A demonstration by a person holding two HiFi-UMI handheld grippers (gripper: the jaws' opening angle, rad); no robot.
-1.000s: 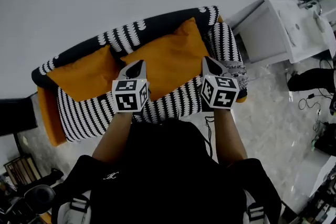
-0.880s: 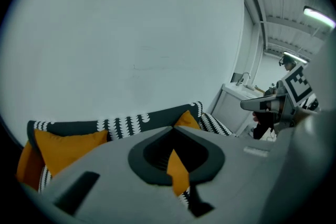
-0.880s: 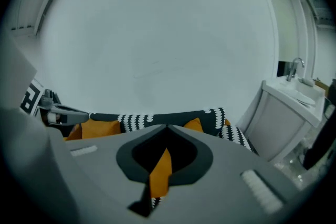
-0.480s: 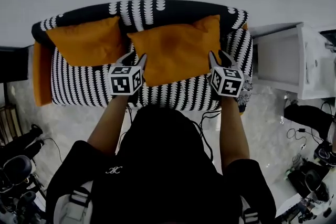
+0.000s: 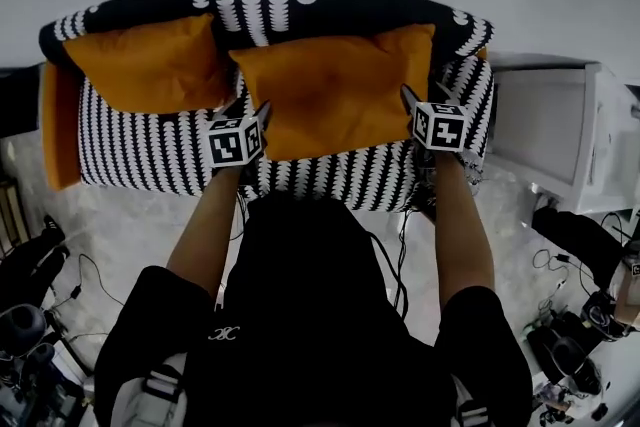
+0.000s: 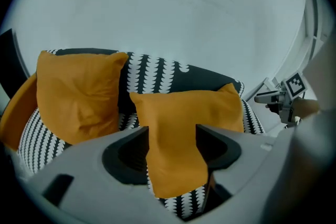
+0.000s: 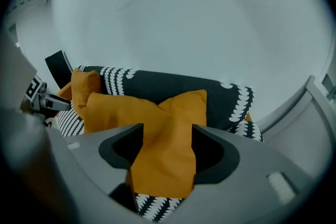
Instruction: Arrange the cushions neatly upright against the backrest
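Observation:
A black-and-white patterned sofa [image 5: 150,155] carries two orange cushions. The smaller cushion [image 5: 145,63] leans on the backrest [image 5: 260,5] at the left. The large cushion [image 5: 335,90] leans against the backrest at the middle and right. My left gripper [image 5: 262,110] is at its lower left corner and my right gripper [image 5: 408,95] at its lower right corner. Both pairs of jaws have just been opening. In the left gripper view the left gripper [image 6: 172,131] has a corner of the large cushion [image 6: 184,113] loose between its spread jaws. In the right gripper view the right gripper [image 7: 167,131] likewise straddles the large cushion's [image 7: 152,113] other corner.
A white cabinet [image 5: 545,130] stands close to the sofa's right end. An orange pad [image 5: 58,125] hangs at the sofa's left end. Cables and dark bags [image 5: 570,360] lie on the pale floor around the person's feet.
Both grippers have sunk toward the seat with the large cushion, which now rests lower against the backrest. Their jaws, earlier pinched on its corners, now stand apart.

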